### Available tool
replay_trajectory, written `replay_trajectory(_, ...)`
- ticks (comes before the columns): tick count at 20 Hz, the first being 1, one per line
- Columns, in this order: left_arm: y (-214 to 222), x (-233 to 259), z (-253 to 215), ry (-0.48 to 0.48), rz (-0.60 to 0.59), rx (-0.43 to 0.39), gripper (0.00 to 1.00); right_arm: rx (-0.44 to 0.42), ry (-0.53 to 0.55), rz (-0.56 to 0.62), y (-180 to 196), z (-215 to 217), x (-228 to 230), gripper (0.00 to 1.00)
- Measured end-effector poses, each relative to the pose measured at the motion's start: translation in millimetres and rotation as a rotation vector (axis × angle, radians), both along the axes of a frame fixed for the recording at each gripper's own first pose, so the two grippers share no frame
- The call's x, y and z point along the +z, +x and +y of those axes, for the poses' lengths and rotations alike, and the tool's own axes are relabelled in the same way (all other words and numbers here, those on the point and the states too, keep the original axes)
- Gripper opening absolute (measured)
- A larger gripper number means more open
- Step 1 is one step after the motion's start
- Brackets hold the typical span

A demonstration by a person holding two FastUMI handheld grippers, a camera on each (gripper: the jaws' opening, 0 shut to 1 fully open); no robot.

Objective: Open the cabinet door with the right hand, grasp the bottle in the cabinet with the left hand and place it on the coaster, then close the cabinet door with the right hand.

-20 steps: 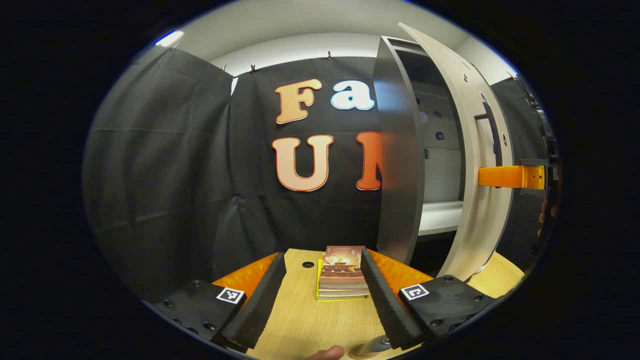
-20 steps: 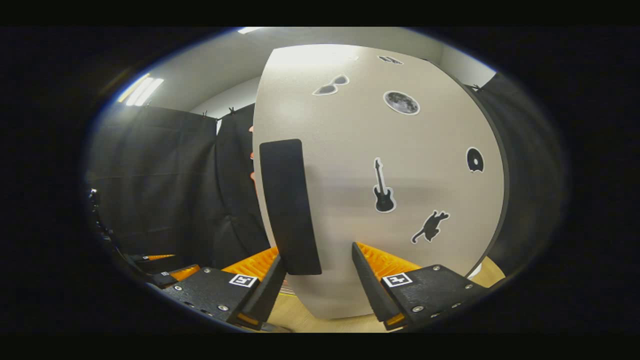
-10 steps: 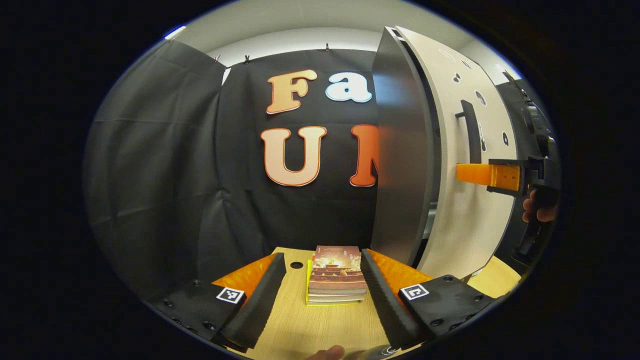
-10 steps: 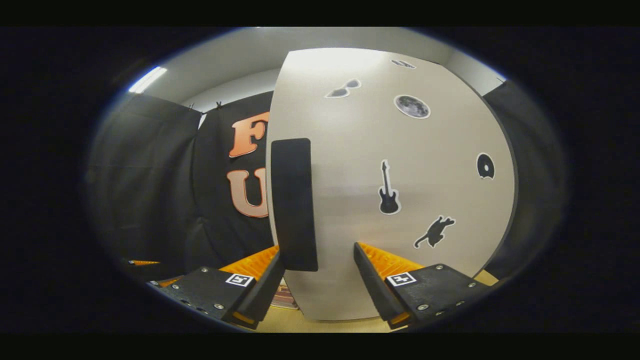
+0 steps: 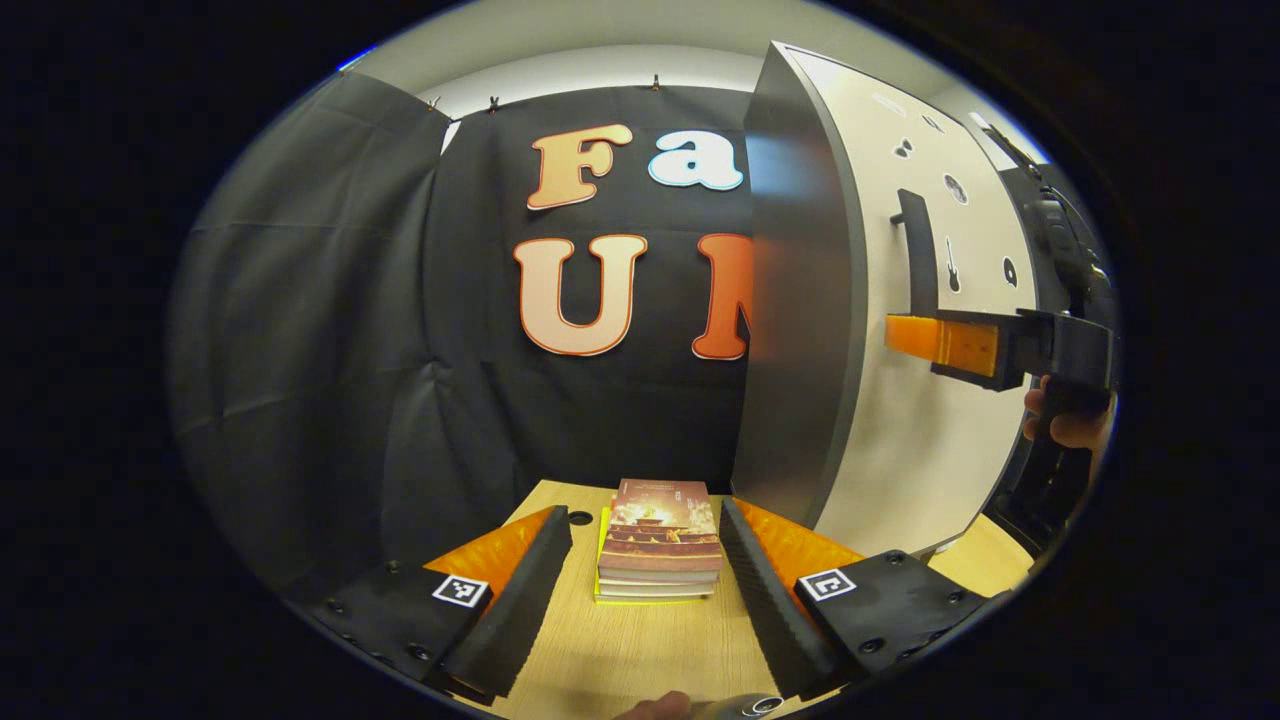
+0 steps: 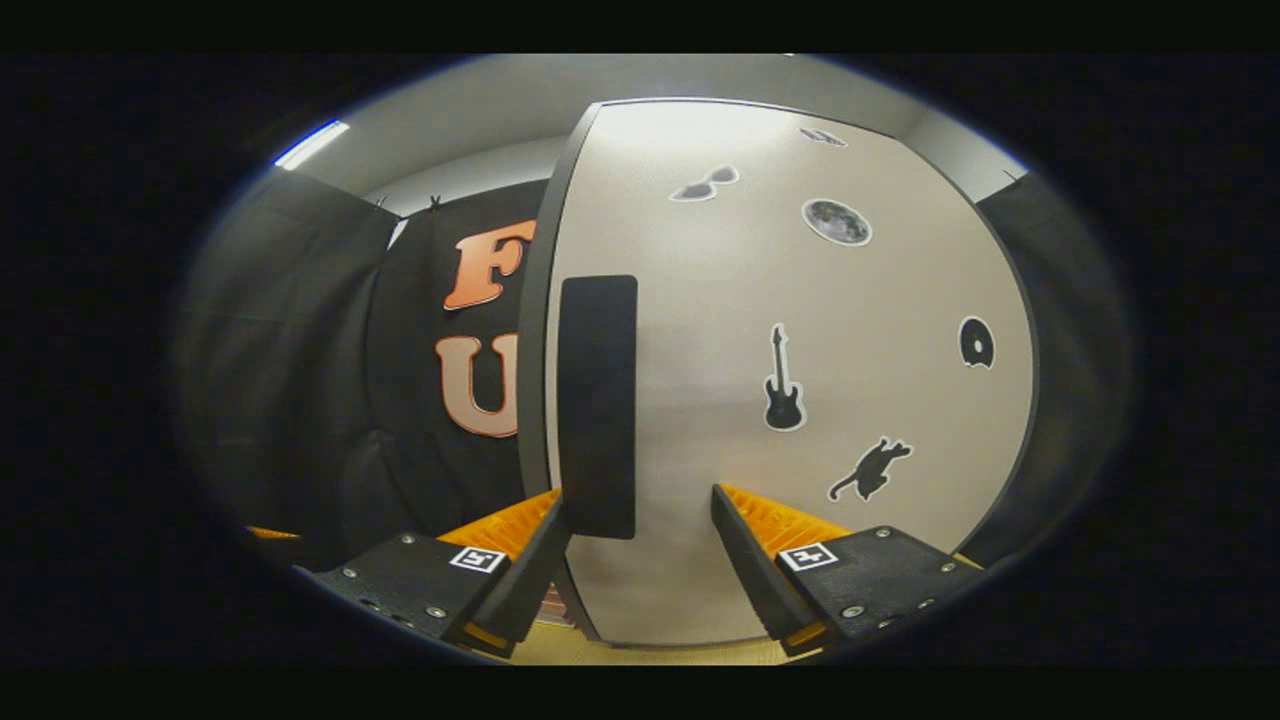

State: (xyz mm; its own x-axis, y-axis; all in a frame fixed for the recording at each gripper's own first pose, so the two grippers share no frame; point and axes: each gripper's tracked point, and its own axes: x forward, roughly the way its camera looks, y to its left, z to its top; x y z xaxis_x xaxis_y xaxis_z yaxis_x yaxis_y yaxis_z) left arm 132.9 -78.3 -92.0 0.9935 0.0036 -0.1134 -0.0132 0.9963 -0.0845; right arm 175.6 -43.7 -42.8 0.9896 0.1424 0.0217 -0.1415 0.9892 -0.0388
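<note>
Left gripper view looks along the left gripper (image 5: 640, 590), whose two fingers stand wide apart over a pale wooden table (image 5: 640, 660) with nothing held between them. Beyond the gap, toward 12 o'clock, lies a stack of books (image 5: 660, 540), flat on the table. At 2 o'clock stands the cabinet (image 5: 800, 300), tall and upright, its dark side panel facing this camera; the pale cabinet door (image 5: 900, 440) lies flat or nearly flat against the cabinet's front, its long axis vertical. At 3 o'clock the right gripper (image 5: 950, 340) reaches in level toward the door beside the upright handle (image 5: 915, 255), a hand (image 5: 1065, 420) behind it. At 6 o'clock, on the very edge, a rounded metallic top (image 5: 750, 705) shows beside a fingertip; what it belongs to cannot be told.

In the right gripper view the door faces the camera squarely, dotted with small stickers (image 6: 785, 380). The right gripper's fingers stand well apart, the dark vertical handle just above the left-hand finger, neither finger pressing on it.
</note>
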Motion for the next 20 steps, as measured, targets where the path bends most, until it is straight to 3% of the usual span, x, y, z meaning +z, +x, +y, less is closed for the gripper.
replay_trajectory(3,-24.6,9.7,0.1,0.000,-0.007,0.001,0.97,0.028,0.006,-0.014,-10.1,6.1,10.3,0.82)
replay_trajectory(6,-54.4,23.1,2.9,-0.003,-0.026,0.004,0.95,0.049,0.004,0.021,-46.0,8.0,9.0,0.86)
replay_trajectory(9,-88.1,38.0,3.8,0.013,-0.053,0.007,0.97,0.041,0.017,-0.003,-102.2,1.8,11.6,0.93)
replay_trajectory(10,-100.5,40.0,5.3,0.017,-0.057,0.013,0.97,0.045,0.024,0.004,-122.3,0.0,8.9,0.88)
replay_trajectory(13,-139.3,51.0,9.9,0.027,-0.077,0.038,0.97,0.080,0.031,0.041,-180.7,-5.6,-1.5,0.88)
replay_trajectory(17,-190.0,67.0,-3.5,0.047,-0.105,0.026,0.95,0.041,0.025,0.048,-250.6,-36.4,-1.2,0.89)
replay_trajectory(18,-200.1,71.4,-6.3,0.050,-0.113,0.023,0.94,0.022,0.022,0.042,-267.2,-46.6,1.6,0.93)
replay_trajectory(20,-222.8,79.0,-15.6,0.052,-0.126,0.011,0.95,-0.007,0.031,0.027,-297.9,-63.9,8.4,0.89)
